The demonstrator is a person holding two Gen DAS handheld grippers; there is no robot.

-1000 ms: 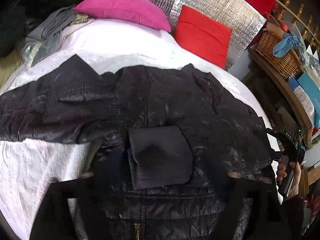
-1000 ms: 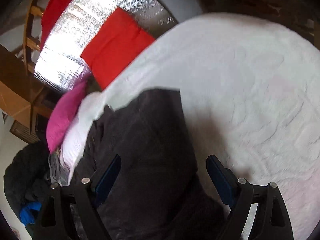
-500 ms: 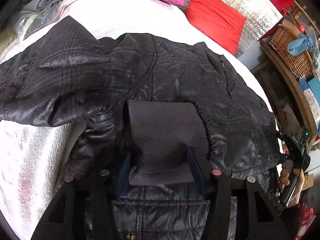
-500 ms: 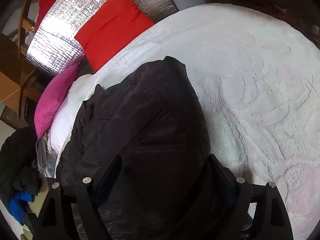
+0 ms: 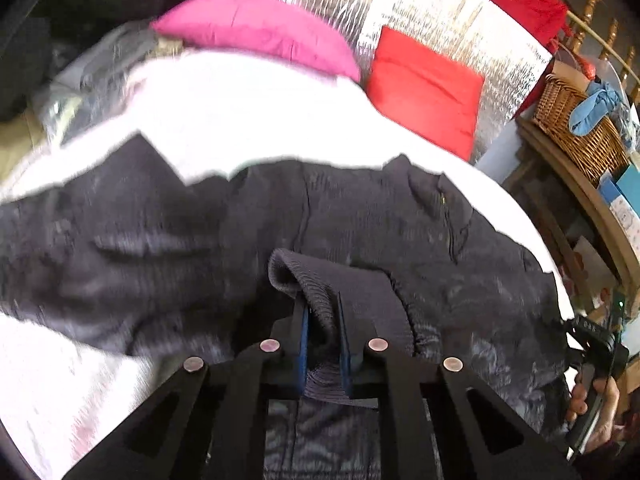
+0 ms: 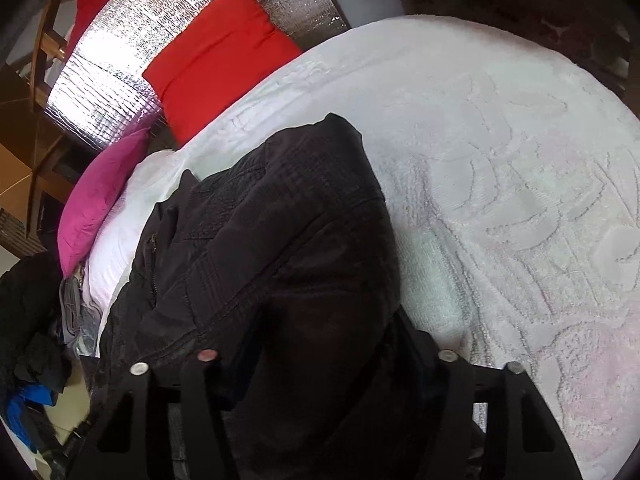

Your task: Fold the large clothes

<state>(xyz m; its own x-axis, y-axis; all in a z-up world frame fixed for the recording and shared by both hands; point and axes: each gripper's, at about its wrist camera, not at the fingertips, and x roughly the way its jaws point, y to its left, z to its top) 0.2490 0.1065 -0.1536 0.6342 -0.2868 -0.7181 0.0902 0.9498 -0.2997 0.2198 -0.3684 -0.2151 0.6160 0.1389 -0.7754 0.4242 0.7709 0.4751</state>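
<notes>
Jacket (image 5: 360, 220) spread across bed (image 5: 248, 112), two pillows (image 5: 256, 28) behind it, basket (image 5: 576, 128) on shelf at right

Left view motion-smeared, glare blowing out the white bedspread (image 5: 248, 120); right view sharper, evenly lit; fisheye bends and darkens both edges
</notes>
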